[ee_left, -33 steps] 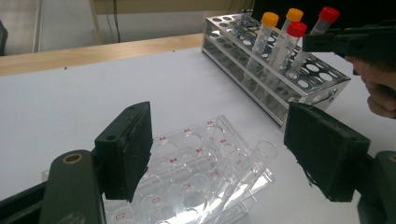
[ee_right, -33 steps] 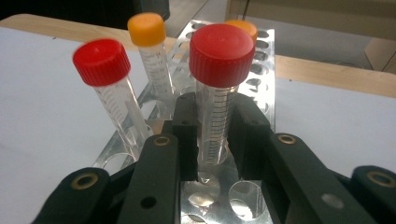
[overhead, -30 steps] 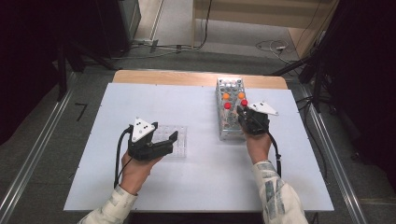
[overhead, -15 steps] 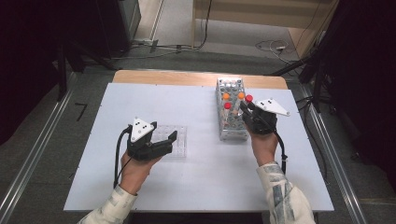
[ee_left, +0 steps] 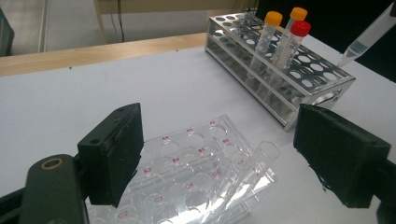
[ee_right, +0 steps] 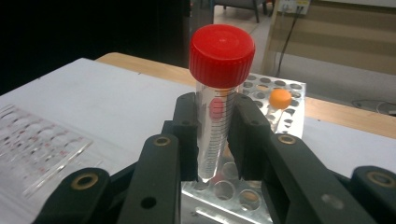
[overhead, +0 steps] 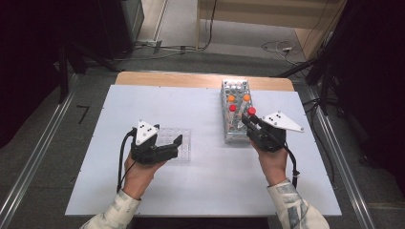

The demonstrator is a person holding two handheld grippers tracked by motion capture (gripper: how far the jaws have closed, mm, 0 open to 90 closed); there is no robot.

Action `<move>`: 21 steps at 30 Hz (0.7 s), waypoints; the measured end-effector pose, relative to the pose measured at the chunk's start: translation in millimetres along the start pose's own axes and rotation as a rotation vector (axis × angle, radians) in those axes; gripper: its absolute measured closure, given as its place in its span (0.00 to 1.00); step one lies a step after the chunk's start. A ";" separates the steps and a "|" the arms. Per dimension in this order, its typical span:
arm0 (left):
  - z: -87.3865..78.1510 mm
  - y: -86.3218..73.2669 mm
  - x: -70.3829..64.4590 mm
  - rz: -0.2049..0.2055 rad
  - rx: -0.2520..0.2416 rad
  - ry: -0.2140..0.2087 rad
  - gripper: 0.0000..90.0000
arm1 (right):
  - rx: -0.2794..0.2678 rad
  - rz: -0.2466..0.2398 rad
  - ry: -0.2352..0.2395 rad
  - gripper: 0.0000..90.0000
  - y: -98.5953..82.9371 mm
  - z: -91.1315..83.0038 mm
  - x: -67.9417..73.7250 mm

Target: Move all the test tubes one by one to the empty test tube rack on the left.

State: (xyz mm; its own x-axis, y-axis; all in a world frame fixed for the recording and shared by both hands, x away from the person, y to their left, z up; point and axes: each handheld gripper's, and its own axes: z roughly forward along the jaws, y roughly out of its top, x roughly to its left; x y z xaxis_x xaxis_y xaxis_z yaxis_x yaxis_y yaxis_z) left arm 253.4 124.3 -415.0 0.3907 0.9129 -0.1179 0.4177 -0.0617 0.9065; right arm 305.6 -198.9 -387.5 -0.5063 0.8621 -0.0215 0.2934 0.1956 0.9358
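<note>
Right gripper (ee_right: 219,140) has its jaws clamped on a red-capped centrifuge tube (ee_right: 218,93), one jaw either side of the clear graduated barrel below the cap, tube upright between them. In the right gripper view the tube's conical tip sits just above the holes at the near end of the metal tube rack (ee_right: 261,140), so I judge it lifted clear of the rack rather than seated; whether the tip brushes the top plate I cannot tell. In the high view the same gripper (overhead: 252,125) holds the tube (overhead: 251,111) at the rack's (overhead: 236,114) right near corner. In the rack: two orange-capped tubes (ee_left: 272,28) and one more red-capped tube (ee_left: 294,39), standing upright. Left gripper (ee_left: 219,154) has its jaws spread wide, gripping nothing; between and below them on the table (overhead: 210,176) lies a clear well plate (ee_left: 187,172) with red cell labels, and an uncapped clear tube (ee_left: 257,168) lies along its right edge, touching it. The left jaws flank the plate without contact that I can see. Progress, as a judgement: one tube is grasped and out of its slot, but nothing has been delivered near the well plate, the held tube's cap is on, and the left gripper has yet to close on anything. Most of the work appears left.
</note>
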 end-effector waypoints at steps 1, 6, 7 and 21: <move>0.0 0.0 -0.2 0.000 -0.001 -0.001 0.18 | 0.003 -0.004 0.009 0.79 -1.6 -0.4 2.6; -0.2 -0.1 -0.5 0.000 -0.001 -0.002 0.18 | 0.035 -0.033 0.051 0.79 -10.4 -0.2 16.8; -0.5 0.0 -0.8 0.001 -0.001 -0.003 0.18 | 0.038 -0.038 0.059 0.79 -11.9 0.3 19.2; -4.1 0.7 -12.0 0.024 -0.010 -0.033 0.18 | 0.094 -0.082 0.149 0.79 -30.9 8.2 44.4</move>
State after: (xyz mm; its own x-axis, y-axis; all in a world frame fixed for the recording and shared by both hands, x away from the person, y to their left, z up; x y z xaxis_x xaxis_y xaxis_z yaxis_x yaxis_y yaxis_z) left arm 245.7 115.0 -411.3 0.4272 0.8975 -0.1091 0.4001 -0.0795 0.9130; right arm 280.7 -162.9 -420.2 -0.6441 0.7641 -0.0369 0.3171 0.3106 0.8961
